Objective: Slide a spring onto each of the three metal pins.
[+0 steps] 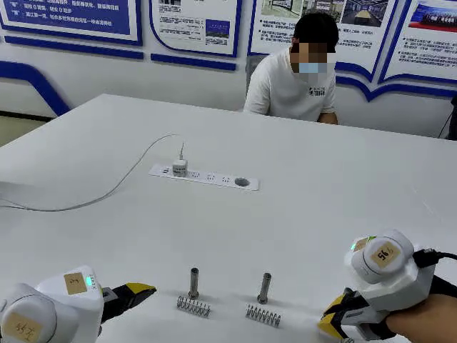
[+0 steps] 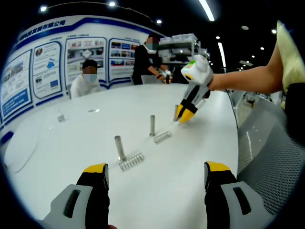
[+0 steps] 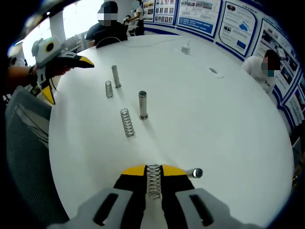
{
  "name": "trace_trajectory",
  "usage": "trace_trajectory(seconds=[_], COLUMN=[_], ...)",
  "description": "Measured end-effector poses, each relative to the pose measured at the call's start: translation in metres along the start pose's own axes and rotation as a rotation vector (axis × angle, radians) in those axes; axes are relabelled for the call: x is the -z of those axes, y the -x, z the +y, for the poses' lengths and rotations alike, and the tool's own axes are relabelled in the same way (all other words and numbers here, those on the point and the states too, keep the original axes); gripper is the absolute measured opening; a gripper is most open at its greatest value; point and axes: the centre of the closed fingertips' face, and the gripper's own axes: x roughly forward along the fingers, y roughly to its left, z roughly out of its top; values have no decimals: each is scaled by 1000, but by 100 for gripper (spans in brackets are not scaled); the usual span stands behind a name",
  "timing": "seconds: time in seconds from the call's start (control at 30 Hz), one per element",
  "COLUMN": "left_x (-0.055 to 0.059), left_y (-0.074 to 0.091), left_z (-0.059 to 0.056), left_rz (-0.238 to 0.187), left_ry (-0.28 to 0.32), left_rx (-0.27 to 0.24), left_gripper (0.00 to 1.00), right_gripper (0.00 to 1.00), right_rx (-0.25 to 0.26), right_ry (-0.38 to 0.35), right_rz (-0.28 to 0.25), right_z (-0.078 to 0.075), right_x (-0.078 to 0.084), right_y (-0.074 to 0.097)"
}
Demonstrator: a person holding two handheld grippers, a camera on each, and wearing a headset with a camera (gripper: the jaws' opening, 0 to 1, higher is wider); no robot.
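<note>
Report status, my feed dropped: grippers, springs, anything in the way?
Right gripper shut on one spring, a pin beside it. Left gripper open. Two pins upright, bare, springs lying beside. Nothing blocking.

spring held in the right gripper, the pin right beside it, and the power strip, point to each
held spring (image 3: 153, 180), right gripper view, on its middle coils
nearest pin (image 3: 194, 172), right gripper view, on its round end
power strip (image 1: 214, 177), head view, on its bare white top between sockets

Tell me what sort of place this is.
Probably a company training or demonstration room, not a factory floor: blue-framed information boards line the walls, a large white table carries a power strip, and a person sits at its far side.
</note>
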Motion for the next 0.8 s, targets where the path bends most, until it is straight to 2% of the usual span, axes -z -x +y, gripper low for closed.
trace_trajectory(seconds=[0.47,0.8], left_x=[-2,-3], left_y=[-1,-1], left_z=[-2,-1], left_rz=[-5,-6], left_ry=[-8,-9], left_rx=[6,4], left_gripper=[83,83], right_gripper=[12,12], right_rx=[37,51], right_ry=[-28,-48], right_rz=[-52,-76], right_z=[-3,-6], right_x=[-5,-8], right_y=[16,22])
